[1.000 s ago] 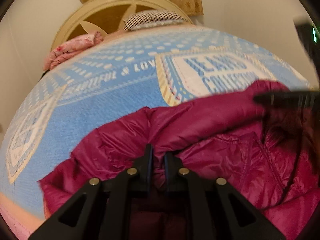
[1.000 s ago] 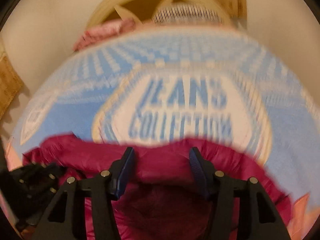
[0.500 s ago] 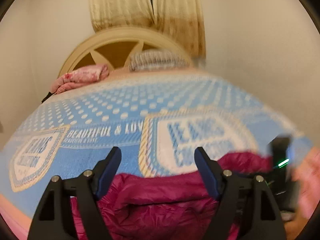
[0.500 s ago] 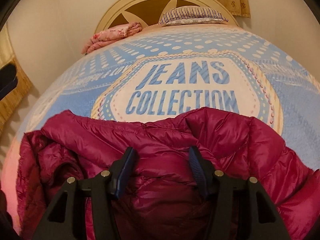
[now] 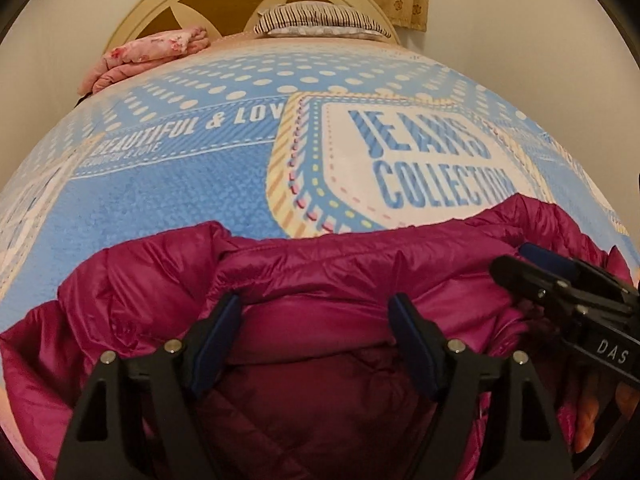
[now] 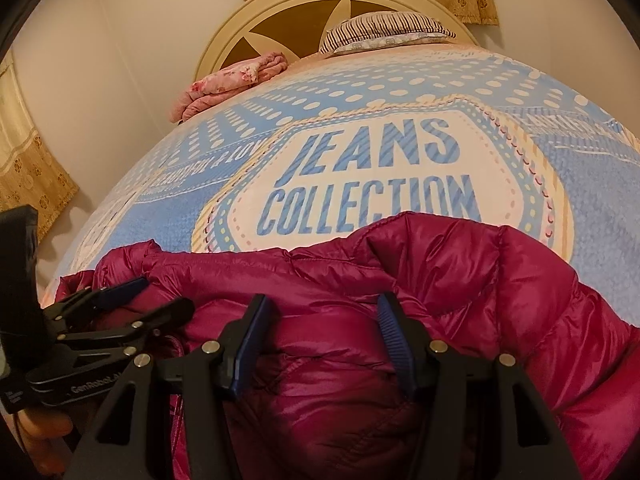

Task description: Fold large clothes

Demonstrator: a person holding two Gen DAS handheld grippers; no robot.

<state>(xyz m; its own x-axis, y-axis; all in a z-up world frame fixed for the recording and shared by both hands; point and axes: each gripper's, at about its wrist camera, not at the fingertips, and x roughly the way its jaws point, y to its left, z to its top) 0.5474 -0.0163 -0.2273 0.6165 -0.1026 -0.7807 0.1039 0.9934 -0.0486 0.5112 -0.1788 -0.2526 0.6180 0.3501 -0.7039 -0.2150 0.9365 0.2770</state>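
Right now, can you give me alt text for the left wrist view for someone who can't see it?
A crumpled magenta puffer jacket lies on a blue bedspread printed "JEANS COLLECTION", with the left gripper open just above it. The right gripper reaches in from the right edge. A pink folded blanket and striped pillow sit by the headboard.

item: magenta quilted puffer jacket
surface: shiny, puffy, stitched in bands
state: bunched, partly folded, dark lining showing
place: on the bed's near end, at 6 o'clock in both views
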